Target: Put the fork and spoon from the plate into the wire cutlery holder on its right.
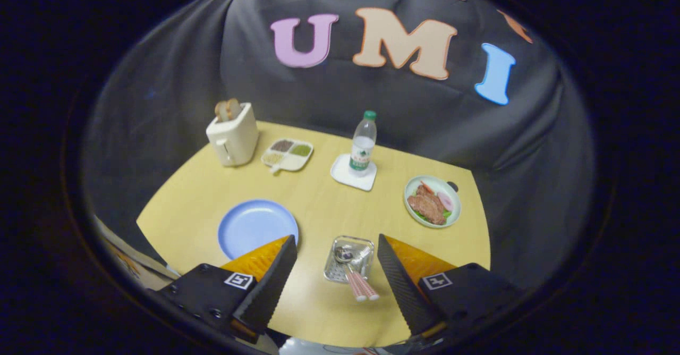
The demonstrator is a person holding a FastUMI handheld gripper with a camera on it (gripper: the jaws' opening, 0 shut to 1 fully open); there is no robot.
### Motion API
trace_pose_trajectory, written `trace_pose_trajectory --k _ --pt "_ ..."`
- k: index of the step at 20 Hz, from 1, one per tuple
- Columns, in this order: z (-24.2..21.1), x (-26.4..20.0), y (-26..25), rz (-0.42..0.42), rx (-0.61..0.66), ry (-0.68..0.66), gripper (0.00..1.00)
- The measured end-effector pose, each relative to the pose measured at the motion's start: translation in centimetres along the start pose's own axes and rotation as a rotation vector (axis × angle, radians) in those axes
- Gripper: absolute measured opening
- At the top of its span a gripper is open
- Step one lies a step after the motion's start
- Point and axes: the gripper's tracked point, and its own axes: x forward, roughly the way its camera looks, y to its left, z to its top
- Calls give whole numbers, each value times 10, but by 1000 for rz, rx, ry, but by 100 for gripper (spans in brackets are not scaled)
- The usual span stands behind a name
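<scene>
Fork and spoon (357,270) stand in the square wire holder (348,260), between the spread-open claw's (336,254) ribbed fingers.

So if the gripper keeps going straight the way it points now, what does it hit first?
Most likely the wire cutlery holder, which lies between the open gripper's fingers with the fork and spoon already in it. Beyond that stands the water bottle. Depth is hard to judge here.
</scene>
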Motion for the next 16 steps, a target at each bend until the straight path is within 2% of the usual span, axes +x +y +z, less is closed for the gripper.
trace_pose_trajectory --k 10,16 --pt "49 -66 8 -128 145 -427 99" --pt "66 -93 16 -179 137 -600 98"
